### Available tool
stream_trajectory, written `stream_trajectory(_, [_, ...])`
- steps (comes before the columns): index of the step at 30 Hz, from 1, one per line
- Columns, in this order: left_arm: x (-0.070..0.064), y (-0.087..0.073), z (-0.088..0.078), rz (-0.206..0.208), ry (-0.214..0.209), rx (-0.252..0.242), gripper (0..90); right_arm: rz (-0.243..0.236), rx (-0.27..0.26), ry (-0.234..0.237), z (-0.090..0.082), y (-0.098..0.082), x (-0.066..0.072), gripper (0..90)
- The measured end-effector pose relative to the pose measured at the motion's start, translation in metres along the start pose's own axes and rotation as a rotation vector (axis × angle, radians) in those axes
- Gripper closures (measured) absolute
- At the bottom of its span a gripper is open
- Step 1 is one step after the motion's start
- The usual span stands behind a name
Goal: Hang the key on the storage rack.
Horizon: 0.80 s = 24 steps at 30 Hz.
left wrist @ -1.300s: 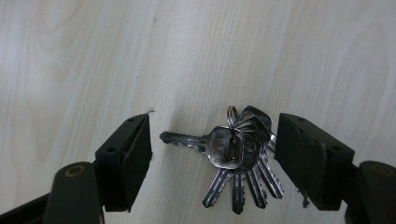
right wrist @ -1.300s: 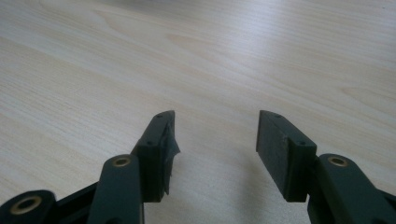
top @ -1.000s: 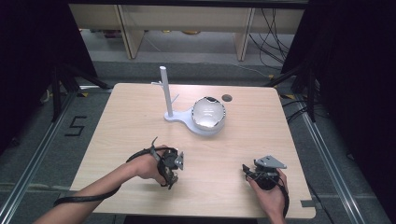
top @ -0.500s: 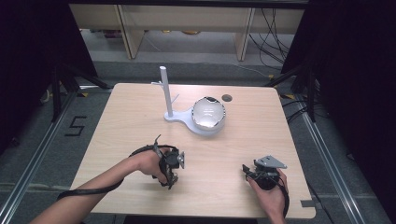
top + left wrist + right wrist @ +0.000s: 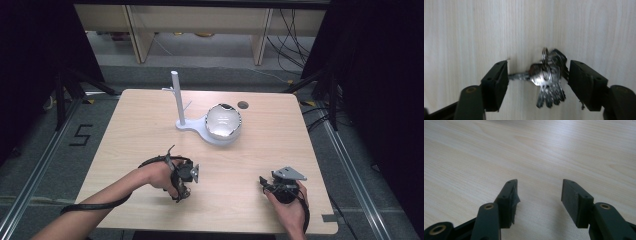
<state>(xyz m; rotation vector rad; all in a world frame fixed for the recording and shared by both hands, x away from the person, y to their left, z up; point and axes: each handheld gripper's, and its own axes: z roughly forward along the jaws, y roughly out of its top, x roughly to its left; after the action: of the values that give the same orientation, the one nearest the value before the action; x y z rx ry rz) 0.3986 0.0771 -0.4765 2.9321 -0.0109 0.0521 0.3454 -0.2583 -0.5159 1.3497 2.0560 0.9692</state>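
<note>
The left gripper (image 5: 537, 80) sits open, jaws just been widening around a bunch of keys (image 5: 549, 80); floppy, slippery metal, probably best pinched at the thick middle; right gripper (image 5: 539, 195) open, idle.

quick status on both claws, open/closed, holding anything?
Left claw: open, jaws just widened again, straddling a bunch of silver metal keys on the pale wooden table; pads not clamped on it.
Right claw: open, nothing between the jaws.
</note>
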Motion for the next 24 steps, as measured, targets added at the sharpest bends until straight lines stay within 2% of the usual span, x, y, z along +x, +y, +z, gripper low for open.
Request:
stream_trajectory(3, [-0.0008, 0.0011, 0.0026, 0.002, -0.016, -0.004, 28.5, 0.005, 0.004, 0.0, -0.0001, -0.0001, 0.0, 47.9])
stream_trajectory(4, [0.0004, 0.0012, 0.0036, 0.027, -0.031, 0.019, 28.7, 0.022, 0.001, 0.021, 0.001, -0.0006, 0.0005, 47.9])
stream_trajectory(6, [0.0003, 0.0007, 0.0045, 0.016, -0.041, 0.017, 29.7, 0.007, 0.005, 0.018, 0.0002, -0.0003, -0.001, 47.9])
stream_trajectory(10, [0.0032, -0.0012, 0.0038, 0.024, -0.052, 0.033, 31.7, 0.012, 0.006, 0.023, 0.0002, -0.0002, -0.0007, 47.9])
stream_trajectory(12, [0.0039, -0.0018, 0.0032, 0.016, -0.044, 0.038, 35.0, 0.007, 0.007, 0.013, 0.0004, -0.0002, -0.0004, 48.0])
stream_trajectory(13, [0.0039, -0.0022, 0.0031, 0.012, -0.032, 0.058, 37.7, 0.005, 0.007, 0.001, -0.0001, -0.0002, 0.0, 48.0])
stream_trajectory(14, [0.0017, -0.0026, 0.0034, -0.011, -0.021, 0.056, 38.7, 0.004, 0.007, 0.002, -0.0002, -0.0002, 0.0001, 48.1])
stream_trajectory(20, [-0.0026, -0.0018, 0.001, -0.034, -0.009, 0.089, 48.0, 0.003, 0.014, 0.012, 0.0005, -0.0003, 0.0008, 48.3])
stream_trajectory(22, [-0.0021, -0.001, 0.0007, -0.027, -0.01, 0.092, 48.0, 0.005, 0.016, 0.013, 0.0005, -0.0002, 0.0011, 48.3])
stream_trajectory(24, [-0.0014, 0.0007, 0.0005, -0.012, -0.003, 0.07, 44.5, 0.007, 0.018, 0.014, 0.0003, -0.0002, 0.0008, 48.3])
